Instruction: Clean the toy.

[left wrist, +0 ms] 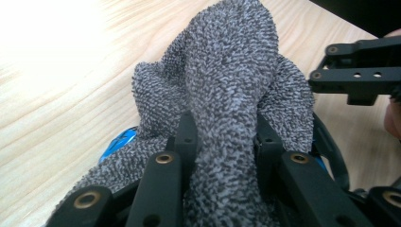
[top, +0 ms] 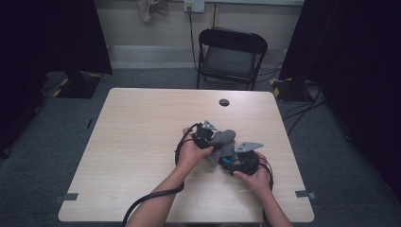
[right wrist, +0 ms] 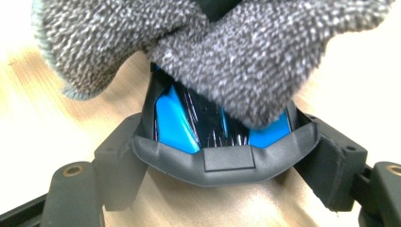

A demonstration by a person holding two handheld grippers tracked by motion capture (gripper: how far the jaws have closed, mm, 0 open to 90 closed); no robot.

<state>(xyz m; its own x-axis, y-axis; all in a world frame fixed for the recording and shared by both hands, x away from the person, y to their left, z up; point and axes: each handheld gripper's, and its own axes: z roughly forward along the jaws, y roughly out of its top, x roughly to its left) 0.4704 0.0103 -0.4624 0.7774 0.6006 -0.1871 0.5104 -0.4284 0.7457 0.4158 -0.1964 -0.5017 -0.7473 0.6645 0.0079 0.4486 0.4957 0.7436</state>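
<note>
Item: wiping job, mid-course.

Left tool [left wrist: 222,142]: I have its jaws pinched shut on the grey cloth [left wrist: 227,80], which drapes forward over the object.

Object: a blue-and-black case [right wrist: 198,127], possibly for glasses; the cloth hides too much to be sure. It sits right of centre on the worktop [top: 142,142].

Right tool [right wrist: 229,163]: jaws set wide, clamped across the case's end, steadying it.

Progress: I judge the cloth is on the case and rubbing is under way; the uncovered blue faces remain.

Room: bare worktop on the left and ahead; the right and near edges lie closer.
</note>
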